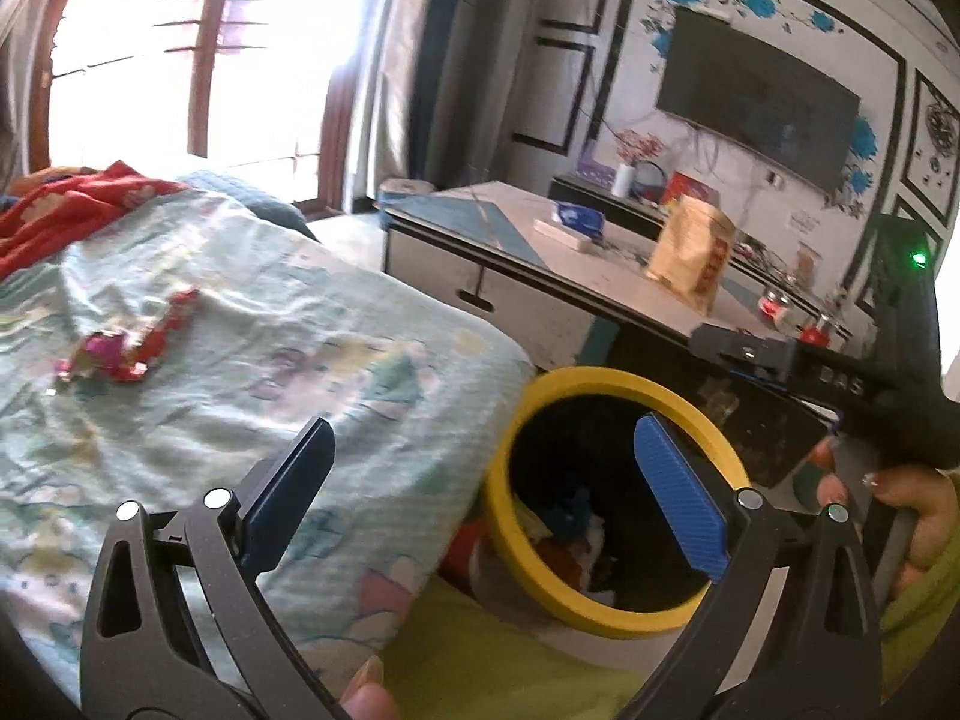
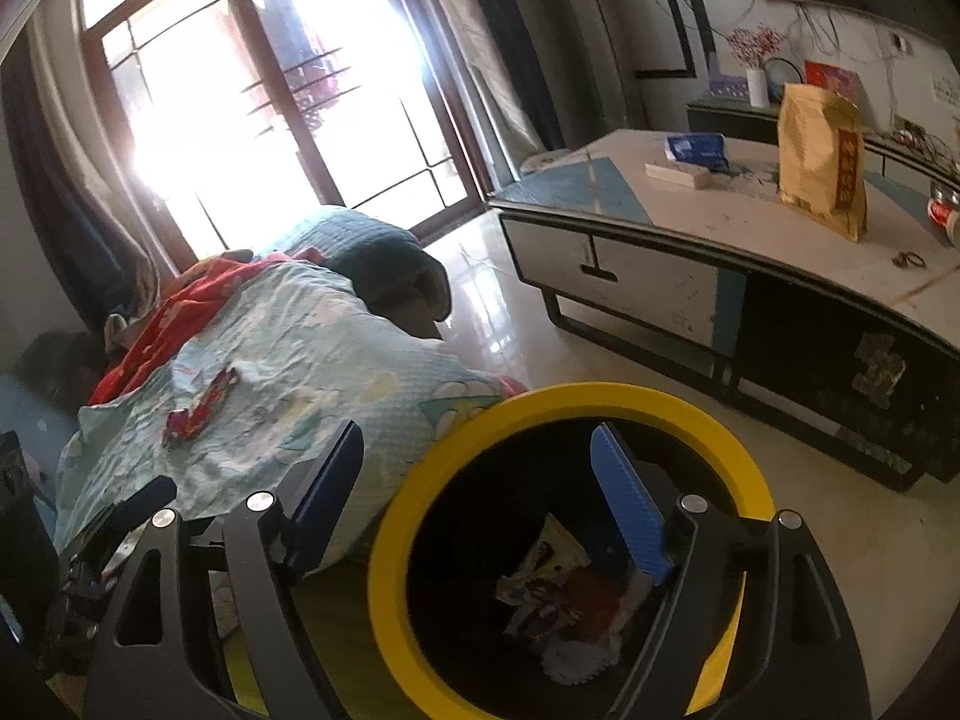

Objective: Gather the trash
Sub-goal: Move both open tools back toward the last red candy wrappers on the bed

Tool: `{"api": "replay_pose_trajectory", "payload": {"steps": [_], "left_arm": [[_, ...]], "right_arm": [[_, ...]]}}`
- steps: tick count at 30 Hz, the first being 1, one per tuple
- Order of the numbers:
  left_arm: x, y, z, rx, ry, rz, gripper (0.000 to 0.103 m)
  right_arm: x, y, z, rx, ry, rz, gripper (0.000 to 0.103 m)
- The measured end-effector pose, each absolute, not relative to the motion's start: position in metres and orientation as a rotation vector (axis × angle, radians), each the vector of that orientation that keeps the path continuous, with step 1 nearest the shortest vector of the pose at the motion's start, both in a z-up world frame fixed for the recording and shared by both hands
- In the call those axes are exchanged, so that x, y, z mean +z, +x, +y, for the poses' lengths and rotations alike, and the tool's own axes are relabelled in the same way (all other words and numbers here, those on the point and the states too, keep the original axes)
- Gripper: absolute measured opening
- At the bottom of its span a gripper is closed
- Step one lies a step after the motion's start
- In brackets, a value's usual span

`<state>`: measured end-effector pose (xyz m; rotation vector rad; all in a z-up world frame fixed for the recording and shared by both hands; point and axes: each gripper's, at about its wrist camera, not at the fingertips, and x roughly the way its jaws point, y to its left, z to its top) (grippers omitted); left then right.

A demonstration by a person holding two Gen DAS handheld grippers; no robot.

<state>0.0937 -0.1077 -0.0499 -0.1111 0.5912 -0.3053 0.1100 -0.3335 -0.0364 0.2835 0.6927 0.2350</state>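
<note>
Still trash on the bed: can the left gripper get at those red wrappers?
Probably yes: the left gripper is open and empty, and the red wrappers lie exposed on the blanket.

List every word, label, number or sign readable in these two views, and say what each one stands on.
"DAS": pale letters, slightly blurred, on the black body of the other gripper in the left wrist view.
Yellow bag on the low table: a red strip of characters, too blurred to read.
Blue packet on the same table: print too small to read.
White notice on the wall: too small to read.
Nothing else is legible.
</note>
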Motion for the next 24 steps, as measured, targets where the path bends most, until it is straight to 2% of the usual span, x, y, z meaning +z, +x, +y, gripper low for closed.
{"api": "replay_pose_trajectory", "payload": {"steps": [24], "left_arm": [[-0.035,0.099,0.011,-0.039,-0.310,0.504,0.092]], "right_arm": [[-0.017,0.117,-0.225,0.424,0.127,0.692,0.079]]}}
